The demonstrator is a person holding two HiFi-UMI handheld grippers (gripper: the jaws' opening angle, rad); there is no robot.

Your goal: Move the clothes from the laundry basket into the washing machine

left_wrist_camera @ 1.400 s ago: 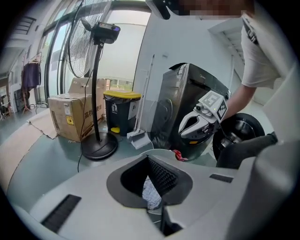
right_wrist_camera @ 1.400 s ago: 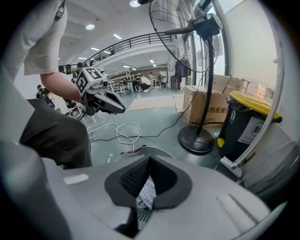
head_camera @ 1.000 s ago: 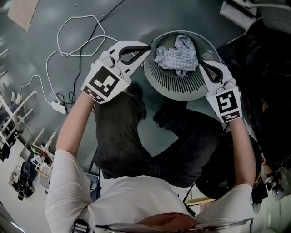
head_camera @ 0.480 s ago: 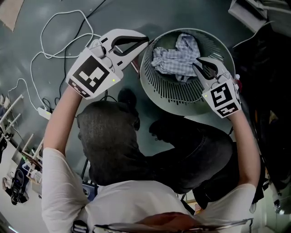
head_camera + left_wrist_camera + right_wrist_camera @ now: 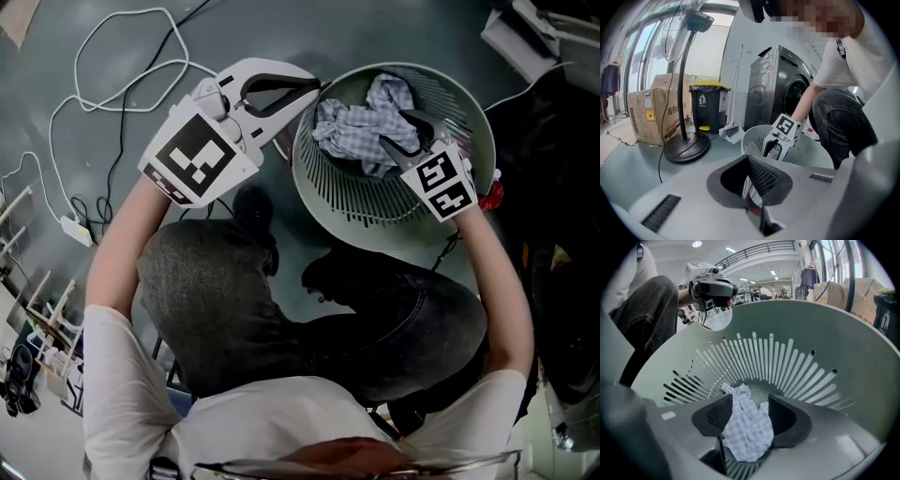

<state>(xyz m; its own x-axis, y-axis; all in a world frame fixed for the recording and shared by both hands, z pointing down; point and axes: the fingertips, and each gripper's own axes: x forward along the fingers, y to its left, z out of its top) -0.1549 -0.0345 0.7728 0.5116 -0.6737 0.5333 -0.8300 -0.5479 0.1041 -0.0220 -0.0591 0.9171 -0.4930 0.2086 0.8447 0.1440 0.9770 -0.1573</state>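
Down inside the basket (image 5: 375, 214), the right gripper (image 5: 401, 131) points steeply at the cloth (image 5: 347, 127). Its jaws have just been opening and now stand partly apart. A crumpled fold of the checked cloth rises between them and fills most of the gap. The pads are not clamped on it, so this gripper holds nothing.

The cloth lies bunched on the basket's floor, towards the far side, against the slotted wall.

The left gripper (image 5: 314, 88) hangs outside the basket, just beside the left of its rim. Its jaw tips are together and grip nothing.

Seen from the left gripper, the washer (image 5: 780, 89) stands just beyond the basket. Its round door is dark, and I cannot tell whether it is open or what is inside. Left of the washer stands a black bin (image 5: 707, 105) with a yellow rim, its contents hidden. Further left are a fan stand (image 5: 686, 147) and a cardboard box (image 5: 647, 115). A white cable (image 5: 112, 56) loops over the floor left of the left gripper.
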